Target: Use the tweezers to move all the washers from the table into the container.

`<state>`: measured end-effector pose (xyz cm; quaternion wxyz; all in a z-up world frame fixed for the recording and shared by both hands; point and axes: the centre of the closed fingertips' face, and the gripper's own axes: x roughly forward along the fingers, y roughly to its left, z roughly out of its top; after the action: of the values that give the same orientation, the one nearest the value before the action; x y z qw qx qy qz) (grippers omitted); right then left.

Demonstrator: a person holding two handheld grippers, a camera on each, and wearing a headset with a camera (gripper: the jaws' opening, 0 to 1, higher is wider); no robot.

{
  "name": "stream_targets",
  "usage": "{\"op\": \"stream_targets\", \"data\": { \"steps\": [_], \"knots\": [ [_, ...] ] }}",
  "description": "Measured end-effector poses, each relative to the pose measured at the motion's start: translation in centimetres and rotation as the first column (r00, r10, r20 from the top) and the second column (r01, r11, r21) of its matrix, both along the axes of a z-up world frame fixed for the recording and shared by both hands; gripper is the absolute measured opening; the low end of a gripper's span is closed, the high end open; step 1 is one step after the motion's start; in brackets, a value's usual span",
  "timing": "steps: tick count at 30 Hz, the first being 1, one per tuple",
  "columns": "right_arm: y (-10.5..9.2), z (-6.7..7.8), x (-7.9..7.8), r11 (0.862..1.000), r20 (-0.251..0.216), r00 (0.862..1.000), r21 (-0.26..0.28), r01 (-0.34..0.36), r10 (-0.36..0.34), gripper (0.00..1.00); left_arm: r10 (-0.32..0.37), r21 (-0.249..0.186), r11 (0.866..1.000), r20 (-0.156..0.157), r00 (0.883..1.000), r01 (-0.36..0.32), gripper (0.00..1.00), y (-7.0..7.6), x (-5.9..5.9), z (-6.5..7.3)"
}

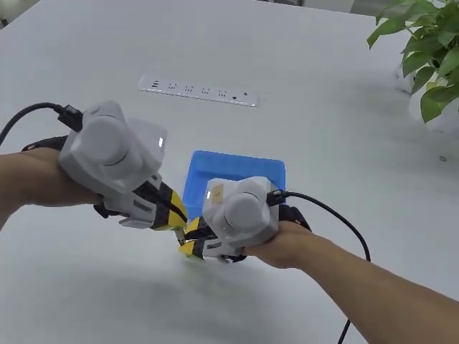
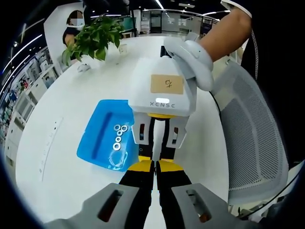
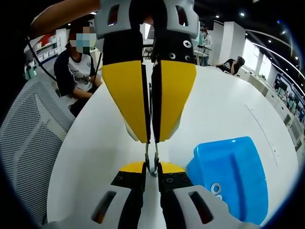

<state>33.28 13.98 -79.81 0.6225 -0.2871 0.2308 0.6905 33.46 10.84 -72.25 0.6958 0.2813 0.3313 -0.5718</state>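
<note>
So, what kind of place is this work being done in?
Probably an open-plan office or lab workspace: a large white table with a power strip on it, a mesh office chair, a potted plant, and a person seated in the background.

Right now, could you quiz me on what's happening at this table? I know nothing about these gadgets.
1. True or false: some washers lie in the blue container.
2. In the head view, what stands at the table's far right? A lamp, B leafy plant, C cup.
3. Fill in: the left gripper and right gripper both pinch the ___.
Key: 1 true; 2 B; 3 tweezers.
</note>
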Motion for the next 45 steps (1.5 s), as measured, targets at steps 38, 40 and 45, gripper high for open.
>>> {"op": "stream_targets", "data": {
  "steps": [38, 40, 45],
  "knots": [
    [-0.6, 1.8, -0.6, 1.000, -0.004, 1.000, 0.013, 0.022, -0.022, 0.09, 0.007, -0.017, 1.000, 0.004, 1.000, -0.007, 0.05, -0.6, -0.5, 1.8],
    [-0.7, 2.2, -0.7, 1.000, -0.003, 1.000, 0.015, 0.023, -0.023, 0.09, 0.005, -0.017, 1.000, 0.005, 1.000, -0.005, 0.05, -0.7, -0.7, 2.1],
    [-0.7, 3.3, -0.8, 0.999, 0.011, 1.000, 0.024, 0.025, -0.025, 0.09, -0.002, -0.022, 1.000, 0.008, 1.000, 0.003, 0.05, -0.9, -0.8, 3.2]
  ]
}}
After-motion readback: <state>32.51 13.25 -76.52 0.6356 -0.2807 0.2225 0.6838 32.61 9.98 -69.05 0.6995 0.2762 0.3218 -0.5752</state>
